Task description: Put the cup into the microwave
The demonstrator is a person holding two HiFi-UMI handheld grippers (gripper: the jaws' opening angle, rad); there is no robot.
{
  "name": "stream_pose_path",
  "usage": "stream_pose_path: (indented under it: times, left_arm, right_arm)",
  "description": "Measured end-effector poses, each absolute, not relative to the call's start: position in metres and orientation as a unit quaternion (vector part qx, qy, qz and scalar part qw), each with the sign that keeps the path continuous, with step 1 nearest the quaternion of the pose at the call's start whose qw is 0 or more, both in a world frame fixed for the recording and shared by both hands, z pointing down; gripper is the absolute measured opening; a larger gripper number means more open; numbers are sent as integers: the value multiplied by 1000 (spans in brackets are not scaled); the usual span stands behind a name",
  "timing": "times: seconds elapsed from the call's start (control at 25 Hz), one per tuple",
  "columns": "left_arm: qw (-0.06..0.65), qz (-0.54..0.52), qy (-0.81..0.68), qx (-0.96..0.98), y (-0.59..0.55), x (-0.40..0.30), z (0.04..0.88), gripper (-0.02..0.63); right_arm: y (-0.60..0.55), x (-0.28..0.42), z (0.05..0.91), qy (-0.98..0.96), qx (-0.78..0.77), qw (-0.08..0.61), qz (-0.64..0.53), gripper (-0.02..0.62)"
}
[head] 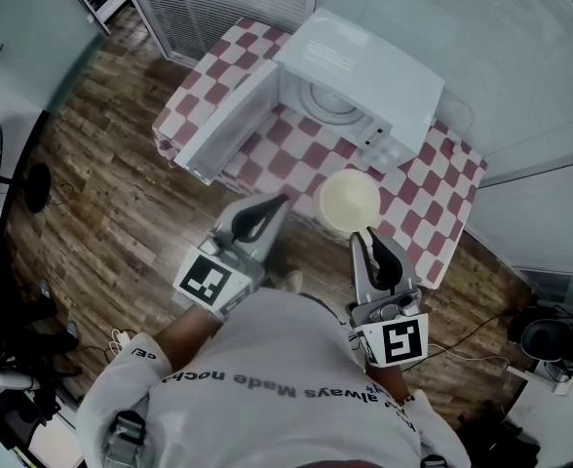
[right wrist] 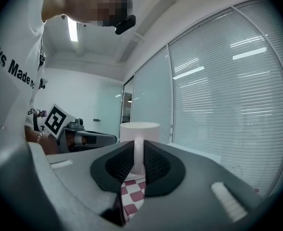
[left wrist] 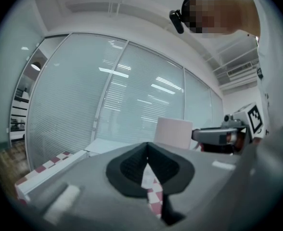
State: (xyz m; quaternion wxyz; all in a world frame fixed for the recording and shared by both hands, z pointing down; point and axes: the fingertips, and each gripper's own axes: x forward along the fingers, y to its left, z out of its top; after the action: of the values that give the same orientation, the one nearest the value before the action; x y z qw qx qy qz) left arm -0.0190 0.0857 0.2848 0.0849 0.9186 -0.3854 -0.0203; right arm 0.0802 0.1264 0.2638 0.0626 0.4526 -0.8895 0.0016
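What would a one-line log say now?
left hand-held gripper: shut, empty | right hand-held gripper: shut on cup handle | microwave: door open, cup outside

The head view looks steeply down from above the person's shoulders, high over the red-and-white chequered tablecloth [head: 442, 169], the white box-shaped microwave [head: 364, 61] and the cream-coloured round cup [head: 349, 201]; the left gripper view rides low on the left gripper [left wrist: 147, 150], looking slightly upward past the cup nearby; the right gripper view, on the right gripper [right wrist: 137, 153], sits closest to the cup; both gripper views share the cup, the cloth and the white slatted window blinds [left wrist: 132, 105].
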Motion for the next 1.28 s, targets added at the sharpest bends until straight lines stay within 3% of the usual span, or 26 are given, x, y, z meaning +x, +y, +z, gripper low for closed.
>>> stream_pose_path:
  times: [0.64, 1.28]
  left_arm:
    - [92, -17, -342, 935, -60, -61, 283, 3]
    - [95, -13, -331, 939, -114, -88, 289, 3]
  right_arm:
    - [-22, 27, 261, -875, 480, 63, 7, 43]
    - [-75, 1, 265, -869, 491, 63, 9, 43]
